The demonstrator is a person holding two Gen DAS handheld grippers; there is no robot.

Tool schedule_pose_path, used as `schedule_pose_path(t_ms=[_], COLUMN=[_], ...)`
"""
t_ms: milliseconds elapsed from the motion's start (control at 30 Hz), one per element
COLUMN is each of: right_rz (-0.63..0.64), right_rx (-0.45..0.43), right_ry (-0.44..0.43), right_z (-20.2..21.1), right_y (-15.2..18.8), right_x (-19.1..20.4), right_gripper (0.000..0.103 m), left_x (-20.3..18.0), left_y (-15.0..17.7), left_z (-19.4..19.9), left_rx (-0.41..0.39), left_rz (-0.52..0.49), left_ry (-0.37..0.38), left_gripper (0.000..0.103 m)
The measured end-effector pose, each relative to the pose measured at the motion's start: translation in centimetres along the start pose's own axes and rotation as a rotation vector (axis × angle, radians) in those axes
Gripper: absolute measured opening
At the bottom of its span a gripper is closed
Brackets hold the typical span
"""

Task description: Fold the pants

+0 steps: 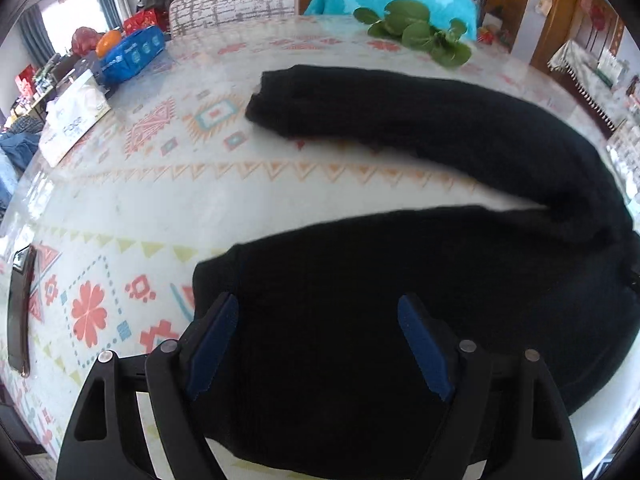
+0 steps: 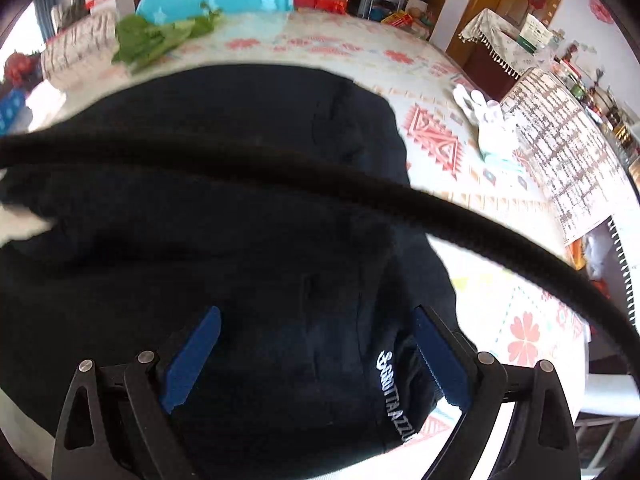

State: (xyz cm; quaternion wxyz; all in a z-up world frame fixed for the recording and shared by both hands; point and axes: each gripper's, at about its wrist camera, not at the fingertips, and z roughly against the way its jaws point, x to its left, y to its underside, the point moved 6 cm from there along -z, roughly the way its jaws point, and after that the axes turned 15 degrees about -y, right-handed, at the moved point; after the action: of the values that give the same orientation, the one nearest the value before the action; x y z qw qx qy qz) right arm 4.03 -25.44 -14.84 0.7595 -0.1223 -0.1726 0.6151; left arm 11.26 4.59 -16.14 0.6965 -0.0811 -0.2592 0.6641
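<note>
Black pants (image 1: 420,280) lie spread on a patterned tablecloth (image 1: 160,200), legs apart in a V. The far leg (image 1: 360,104) reaches left, its cuff mid-table. My left gripper (image 1: 318,308) is open, fingers hovering over the near leg's cuff end. In the right wrist view the pants' waist part (image 2: 240,200) fills the view, with white lettering (image 2: 394,392) near the edge. My right gripper (image 2: 316,320) is open above the waist. A black cable (image 2: 440,216) crosses that view.
Green leaves (image 1: 420,32) lie at the table's far edge. A tissue box (image 1: 74,118) and blue bag (image 1: 132,52) sit far left. A dark phone (image 1: 20,308) lies at left. White gloves (image 2: 488,120) lie at right. Chairs stand behind the table.
</note>
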Motion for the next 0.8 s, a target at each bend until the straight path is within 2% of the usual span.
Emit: schedule_pose_path(t_ms=[67, 200, 333, 433, 600, 800], right_rz=[0.0, -0.052, -0.029, -0.129, -0.054, -0.062], right_rx=[-0.003, 0.024, 0.025, 0.045, 0.045, 0.041], right_ry=[0.01, -0.03, -0.034, -0.127, -0.084, -0.086], right_z=[0.0, 0.3, 1.2, 1.1, 1.6, 2.3], right_y=[0.4, 2.6, 5.3, 7.1, 8.2, 10.6], right_x=[0.3, -1.2, -2.7, -5.1, -5.6, -6.9], right_gripper=[0.099, 0.102, 0.103, 0.103, 0.103, 0.103], left_x=[0.3, 0.6, 0.8, 0.8, 1.1, 1.5], left_y=[0.7, 1.7, 2.7, 3.6, 5.2, 7.5], left_z=[0.0, 0.2, 0.7, 1.1, 2.0, 3.2], left_rx=[0.002, -0.009, -0.036, -0.042, -0.045, -0.044], left_rz=[0.012, 0.03, 0.036, 0.031, 0.027, 0.017], left_ry=[-0.001, -0.005, -0.006, -0.002, -0.005, -0.005], left_gripper=[0.084, 0.089, 0.093, 0.095, 0.095, 0.095])
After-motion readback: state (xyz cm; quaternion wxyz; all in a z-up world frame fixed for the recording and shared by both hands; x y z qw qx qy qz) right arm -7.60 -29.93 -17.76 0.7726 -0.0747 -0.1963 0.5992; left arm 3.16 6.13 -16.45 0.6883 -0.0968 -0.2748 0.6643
